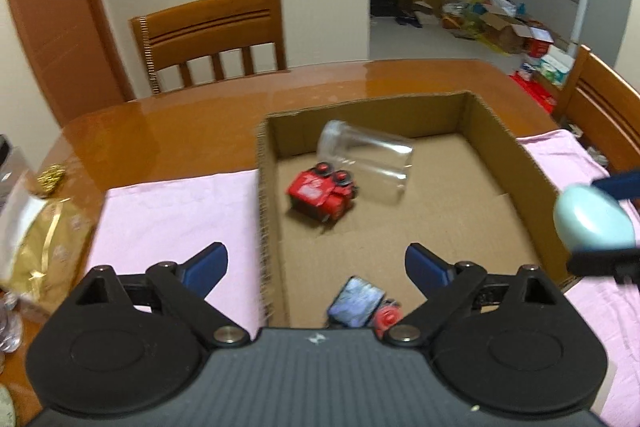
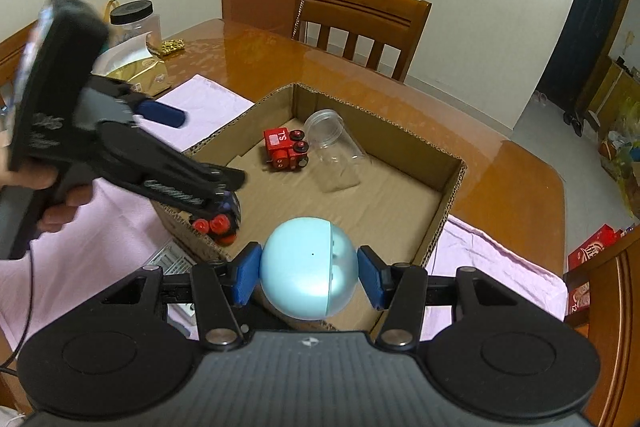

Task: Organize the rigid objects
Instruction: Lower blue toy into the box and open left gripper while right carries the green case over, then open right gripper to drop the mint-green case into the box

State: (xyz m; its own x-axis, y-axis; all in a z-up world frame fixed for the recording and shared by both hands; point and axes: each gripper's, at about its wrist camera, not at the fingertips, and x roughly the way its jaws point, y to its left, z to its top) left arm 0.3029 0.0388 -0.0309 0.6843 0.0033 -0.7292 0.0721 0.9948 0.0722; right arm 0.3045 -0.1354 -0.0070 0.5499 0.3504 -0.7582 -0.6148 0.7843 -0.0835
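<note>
The right gripper (image 2: 308, 277) clamps a pale blue egg-shaped toy (image 2: 307, 269) over the cardboard box's (image 2: 454, 187) near edge. The left gripper (image 1: 316, 263) hangs spread apart, a blue toy train (image 1: 358, 303) just below it; ahead lie a red toy train (image 1: 320, 195) and a clear jar (image 1: 366, 161).

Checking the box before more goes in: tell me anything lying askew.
The clear jar lies on its side in the cardboard box, lidless. The red toy train beside it is tipped over, wheels sideways.
</note>
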